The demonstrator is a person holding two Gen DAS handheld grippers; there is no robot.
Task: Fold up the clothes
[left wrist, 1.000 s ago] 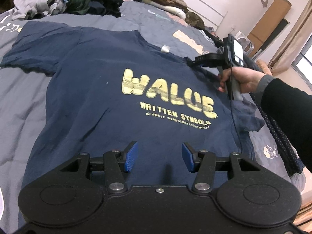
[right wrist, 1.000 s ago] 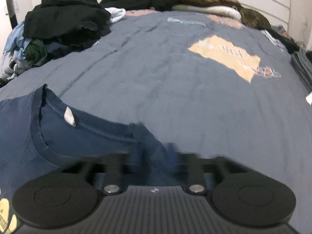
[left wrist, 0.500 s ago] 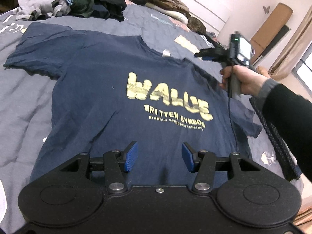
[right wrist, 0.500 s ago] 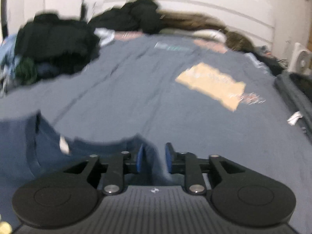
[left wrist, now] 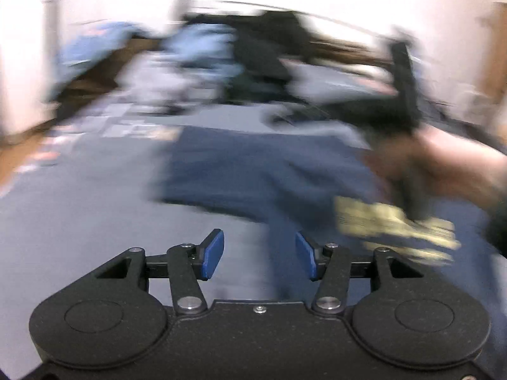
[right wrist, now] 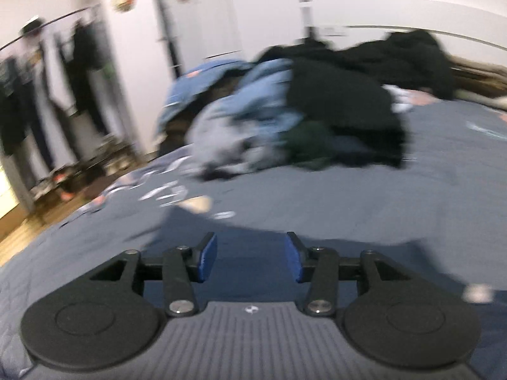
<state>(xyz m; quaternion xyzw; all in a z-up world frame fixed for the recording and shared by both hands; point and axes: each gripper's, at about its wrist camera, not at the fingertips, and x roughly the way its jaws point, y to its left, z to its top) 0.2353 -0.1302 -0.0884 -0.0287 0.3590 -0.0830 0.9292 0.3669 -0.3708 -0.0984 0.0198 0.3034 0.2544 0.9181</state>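
Observation:
A navy T-shirt [left wrist: 269, 174] with yellow lettering [left wrist: 393, 224] lies flat on the grey-blue bed cover; the left wrist view is heavily blurred. My left gripper [left wrist: 259, 256] hangs open above the shirt's left side edge, nothing between its blue pads. In the same view a hand [left wrist: 443, 161] holds the right gripper's black body over the shirt at the right. In the right wrist view my right gripper [right wrist: 251, 261] is open and empty above a navy sleeve [right wrist: 253, 247] of the shirt.
A heap of unfolded clothes [right wrist: 301, 110], black, light blue and grey, sits at the far side of the bed [right wrist: 443, 190]. A clothes rack [right wrist: 57, 72] with hanging garments stands by the wall at the left, over a wooden floor [right wrist: 19, 231].
Both grippers have swung left, toward the shirt's left sleeve and the clothes heap. The right gripper let go of the shirt's shoulder by the collar and now stands wide open.

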